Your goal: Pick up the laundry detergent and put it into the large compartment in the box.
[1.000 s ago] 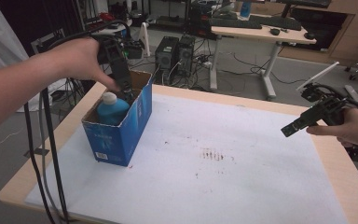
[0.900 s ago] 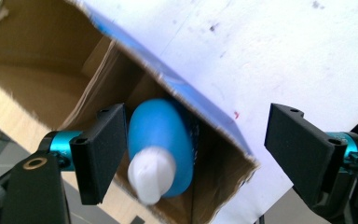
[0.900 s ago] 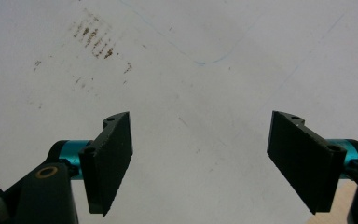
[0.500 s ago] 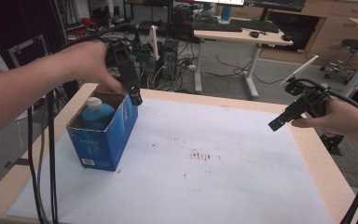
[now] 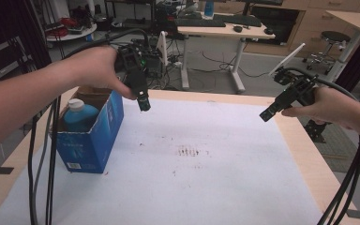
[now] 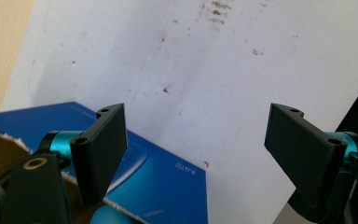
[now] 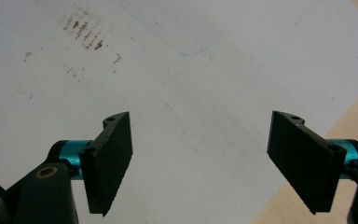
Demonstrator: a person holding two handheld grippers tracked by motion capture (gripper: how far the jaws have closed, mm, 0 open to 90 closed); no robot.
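Blue box (image 5: 93,136) holding a bottle (image 5: 77,115) sits beside open, empty left tongs (image 5: 144,104).

— What do we have under everything here?

— We see a light wooden table (image 5: 304,154), its top almost fully covered by a white sheet (image 5: 215,187) that leaves wood bare along the edges.

— Is the sheet clean?

— No, we find brownish smudges (image 5: 187,151) near its middle.

— And what rests on it?

— An open blue cardboard box (image 5: 93,136) stands at the left side, with a blue bottle (image 5: 77,115) upright inside.
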